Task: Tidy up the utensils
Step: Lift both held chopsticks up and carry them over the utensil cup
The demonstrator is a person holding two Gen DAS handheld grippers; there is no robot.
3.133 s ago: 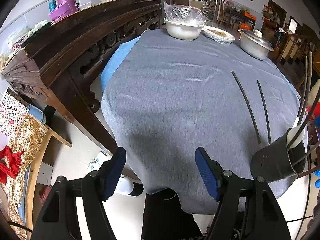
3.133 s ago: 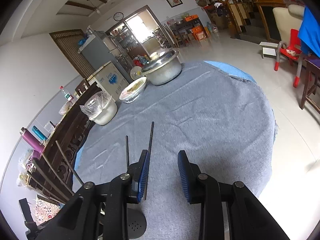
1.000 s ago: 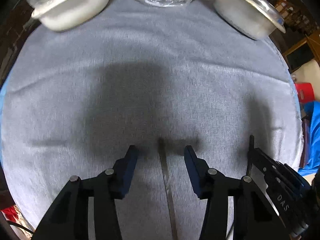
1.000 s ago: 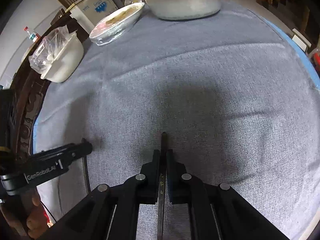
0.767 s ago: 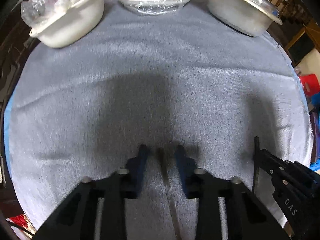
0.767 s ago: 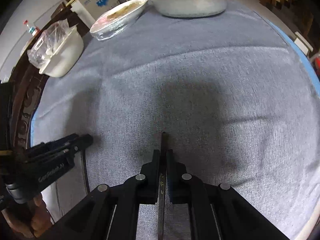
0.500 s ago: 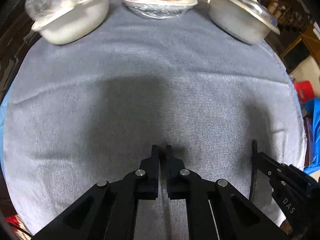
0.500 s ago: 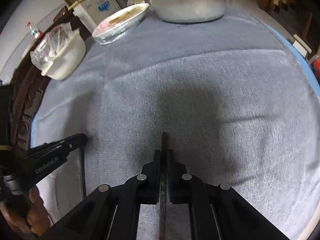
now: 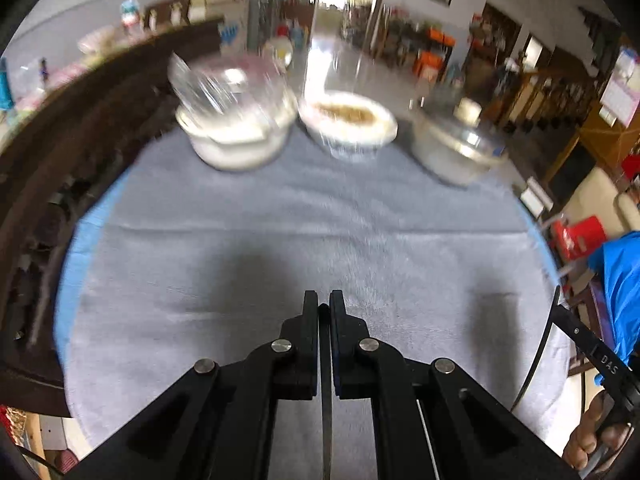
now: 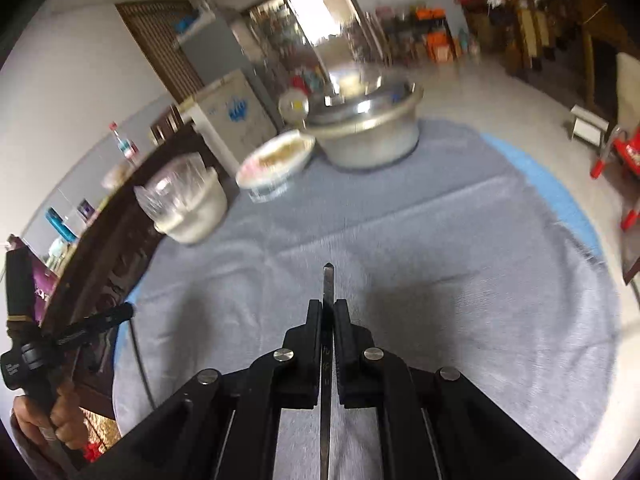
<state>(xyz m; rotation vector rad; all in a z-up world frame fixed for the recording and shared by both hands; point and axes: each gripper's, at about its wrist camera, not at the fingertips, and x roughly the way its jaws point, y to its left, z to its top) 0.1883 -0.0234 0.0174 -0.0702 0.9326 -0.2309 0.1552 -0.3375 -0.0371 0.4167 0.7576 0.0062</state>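
Left tool [image 9: 324, 304] clamped tight on a thin dark chopstick [image 9: 326, 420], held above the desk [image 9: 240, 248]; its far tip barely clears the fingers. Right tool [image 10: 328, 308] pinches a second chopstick [image 10: 328, 280], squared shaft, faceted tip protruding, small gold characters unreadable. Desk round, grey knit cloth. Beyond: plastic-covered white bowl [image 9: 236, 128], wrapped dish [image 9: 348, 124], lidded steel pot [image 10: 366, 124], all motion-blurred. "DAS" reads on the right tool's side.

Home dining room: covered bowls [image 9: 236, 128], fridge [image 10: 224, 60].
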